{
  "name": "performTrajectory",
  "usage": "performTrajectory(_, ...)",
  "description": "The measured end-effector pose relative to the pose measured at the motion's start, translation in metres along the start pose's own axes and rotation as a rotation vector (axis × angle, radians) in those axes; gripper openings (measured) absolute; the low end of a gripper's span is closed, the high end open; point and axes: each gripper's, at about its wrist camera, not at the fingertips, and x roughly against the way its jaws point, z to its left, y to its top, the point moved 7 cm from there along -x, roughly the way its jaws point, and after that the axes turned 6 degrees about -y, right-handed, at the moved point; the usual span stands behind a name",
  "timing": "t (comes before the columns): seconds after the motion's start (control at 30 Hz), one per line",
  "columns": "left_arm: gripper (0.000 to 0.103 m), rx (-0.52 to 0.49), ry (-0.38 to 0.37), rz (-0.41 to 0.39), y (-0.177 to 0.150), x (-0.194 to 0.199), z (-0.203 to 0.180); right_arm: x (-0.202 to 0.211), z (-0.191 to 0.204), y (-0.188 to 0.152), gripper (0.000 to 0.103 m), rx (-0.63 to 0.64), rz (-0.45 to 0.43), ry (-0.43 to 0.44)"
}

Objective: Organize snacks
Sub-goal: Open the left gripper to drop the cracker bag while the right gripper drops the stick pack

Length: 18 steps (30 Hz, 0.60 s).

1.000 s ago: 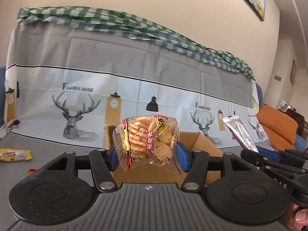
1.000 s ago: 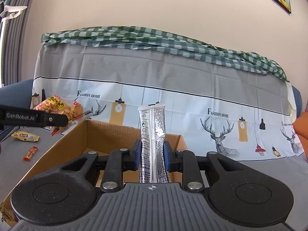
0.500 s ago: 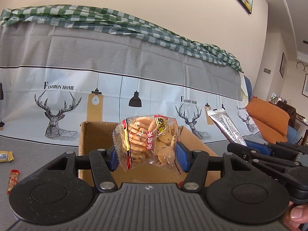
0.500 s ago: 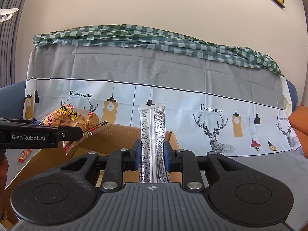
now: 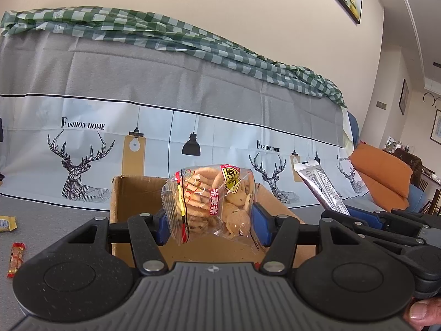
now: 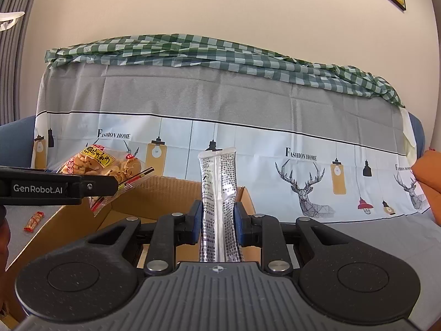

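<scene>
Cardboard box nearer than before

Each wrist camera looks forward and slightly down over its own fingers, close to the open cardboard box; both views share the box and deer-print cover.

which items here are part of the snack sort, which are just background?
In play:
- clear bag of cookies in left tongs
- silver foil sachet in right tongs
- open brown cardboard box
- small red snack bar, yellow wrapped snack, both loose

Background:
- deer-print grey cover
- green checked cloth
- orange cushion
</scene>
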Motion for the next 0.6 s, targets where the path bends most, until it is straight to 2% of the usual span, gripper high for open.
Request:
performTrajectory(0.23,0.063,0.018,-0.012,-0.006,0.002,0.000,0.001,-0.001,-0.001,0.000,0.025,-0.001,0.000,-0.006)
performTrajectory(0.3,0.065,0.027,-0.021,-0.002,0.002,0.000,0.001,-0.002,0.000,0.000,0.027,-0.003,0.004,-0.009)
performTrajectory(0.33,0.071,0.036,-0.029,0.007,0.002,-0.001,0.001,-0.003,0.000,-0.001,0.027,-0.005,0.008,-0.012)
performTrajectory(0.37,0.077,0.043,-0.033,0.011,0.002,-0.002,0.002,-0.004,0.000,-0.001,0.032,-0.007,0.013,-0.014)
performTrajectory(0.4,0.077,0.039,-0.028,0.006,0.003,-0.001,0.002,-0.005,0.000,-0.001,0.046,-0.005,0.017,-0.024)
performTrajectory(0.47,0.079,0.036,-0.018,-0.011,0.007,0.004,0.005,-0.006,0.000,0.001,0.062,-0.008,0.011,-0.043)
performTrajectory(0.6,0.079,0.094,0.014,-0.026,0.012,0.012,0.023,-0.007,0.003,0.004,0.066,-0.049,0.024,-0.046)
